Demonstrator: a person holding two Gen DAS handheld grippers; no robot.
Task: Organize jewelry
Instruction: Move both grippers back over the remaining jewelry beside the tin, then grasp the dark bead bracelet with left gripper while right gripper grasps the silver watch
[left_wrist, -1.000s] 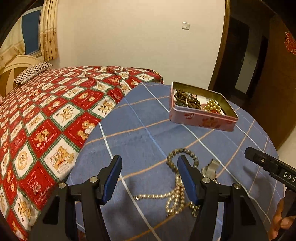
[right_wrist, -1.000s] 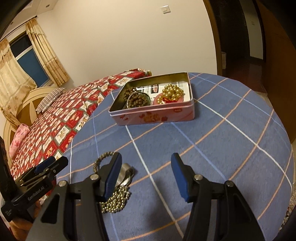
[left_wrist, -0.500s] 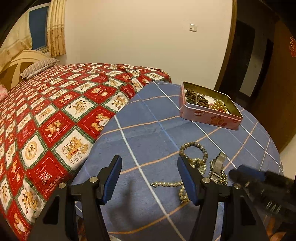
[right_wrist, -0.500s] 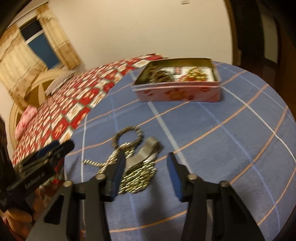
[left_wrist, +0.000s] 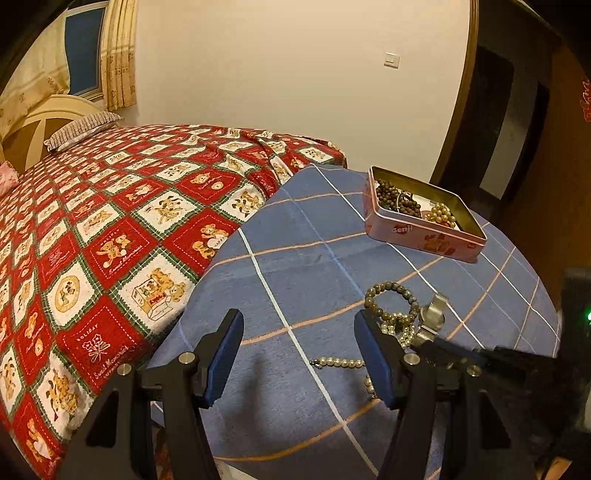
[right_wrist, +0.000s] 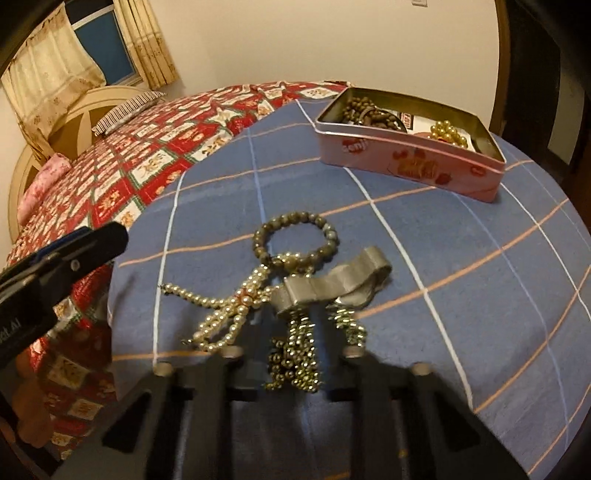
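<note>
On the blue checked tablecloth (right_wrist: 461, 258) lies a tangle of jewelry: a grey-green bead bracelet (right_wrist: 295, 229), a pearl strand (right_wrist: 218, 314), a gold bead chain (right_wrist: 295, 362) and a silver watch band (right_wrist: 332, 282). My right gripper (right_wrist: 295, 314) is down on the tangle, its jaws closing tight on the near end of the watch band, with the gold chain hanging between its fingers. The left gripper (left_wrist: 298, 321) hovers open over bare cloth, left of the bracelet (left_wrist: 388, 291) and pearls (left_wrist: 340, 362). A pink tin (right_wrist: 406, 162) at the back holds brown and gold beads.
A bed with a red teddy-bear quilt (left_wrist: 110, 221) adjoins the round table on the left. A dark doorway (left_wrist: 509, 129) stands behind the tin (left_wrist: 424, 236). The table's rim curves close on the right and near sides.
The right gripper swung left and down from bare cloth onto the jewelry tangle and shut on the watch band. The left gripper stayed open and drifted slightly left.
</note>
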